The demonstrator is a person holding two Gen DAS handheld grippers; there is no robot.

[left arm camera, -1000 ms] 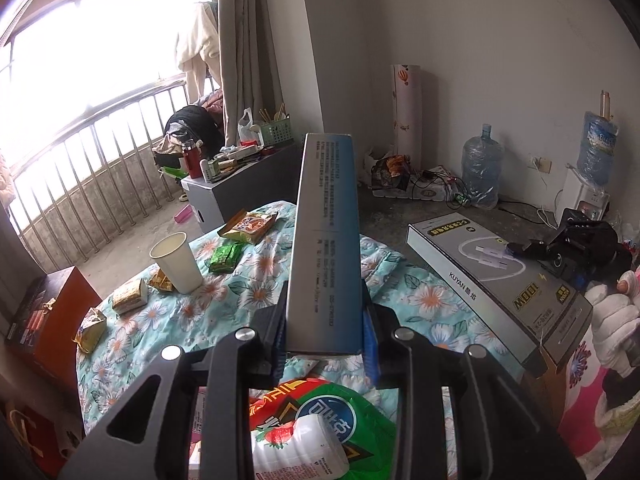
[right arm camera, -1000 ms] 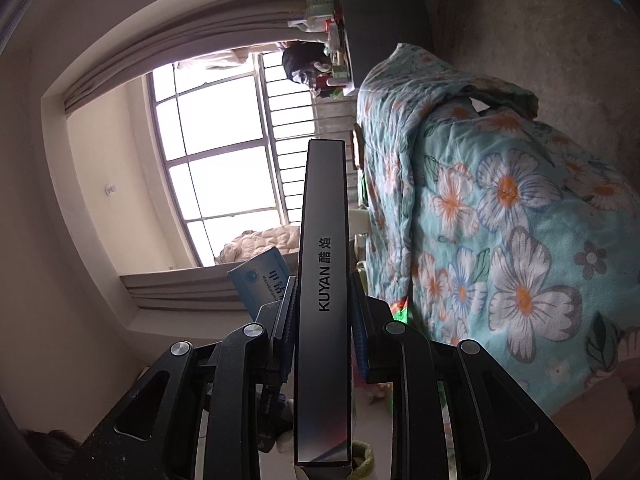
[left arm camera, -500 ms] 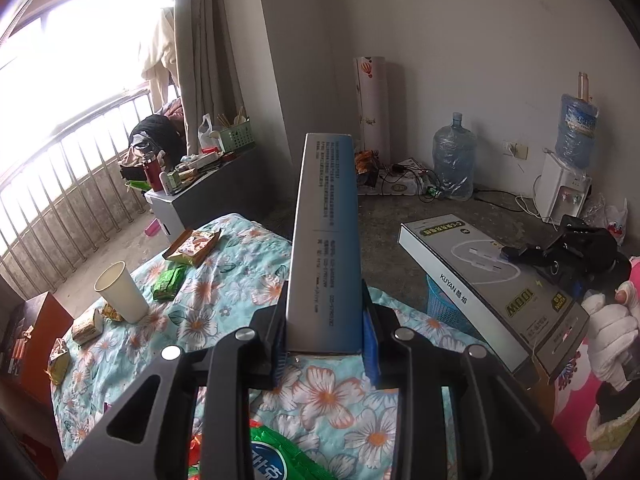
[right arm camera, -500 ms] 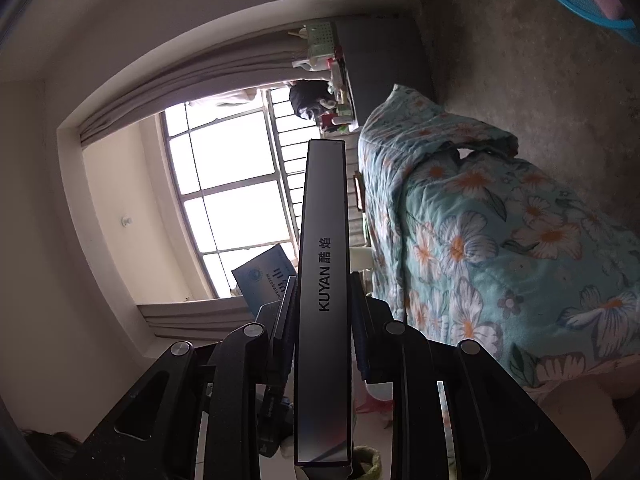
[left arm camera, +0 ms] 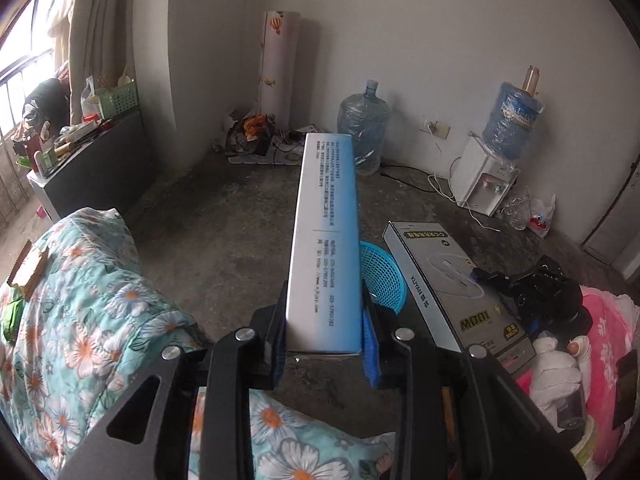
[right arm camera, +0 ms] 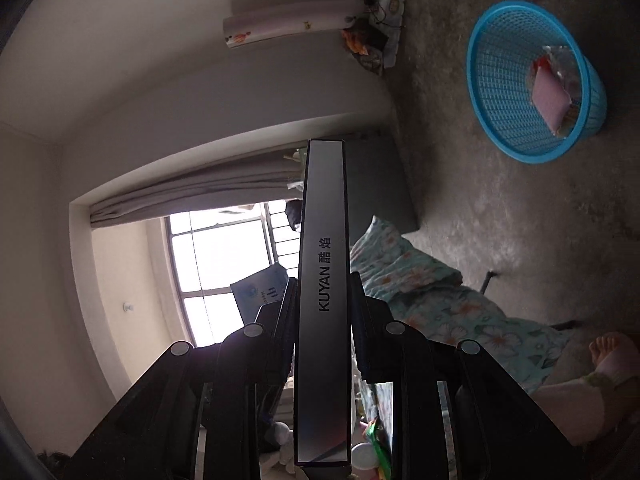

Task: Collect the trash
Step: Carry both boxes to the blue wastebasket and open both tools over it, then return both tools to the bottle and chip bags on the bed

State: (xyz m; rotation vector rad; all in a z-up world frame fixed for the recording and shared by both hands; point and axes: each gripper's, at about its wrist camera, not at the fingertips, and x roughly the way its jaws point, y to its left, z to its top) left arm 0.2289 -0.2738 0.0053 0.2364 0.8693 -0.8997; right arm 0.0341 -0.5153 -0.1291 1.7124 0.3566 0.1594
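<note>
My left gripper (left arm camera: pixel 324 344) is shut on a long blue-and-white box (left arm camera: pixel 326 236) that points forward over the floor. My right gripper (right arm camera: pixel 322 320) is shut on a long grey KUYAN box (right arm camera: pixel 322 280); this box also shows in the left wrist view (left arm camera: pixel 448 280) at the right. A blue mesh basket (right arm camera: pixel 480 92) stands on the concrete floor and holds a pink packet and a clear wrapper. In the left wrist view the basket (left arm camera: pixel 384 276) sits just beyond my left gripper, partly hidden behind both boxes. Snack wrappers (left arm camera: pixel 26 270) lie on the floral cloth at the far left.
A floral-covered table (left arm camera: pixel 92 320) is at the left and below. Water jugs (left arm camera: pixel 362 136), a white dispenser (left arm camera: pixel 486 184), a rolled mat (left arm camera: pixel 278 68) and cable clutter line the far wall. A dark cabinet (left arm camera: pixel 96 156) stands by the window. A gloved hand (left arm camera: pixel 556 372) holds the right gripper.
Both grippers have swung away from the table toward the floor. The cup and most wrappers have left the left view; the blue basket has come fully into the right view. Both boxes stay held.
</note>
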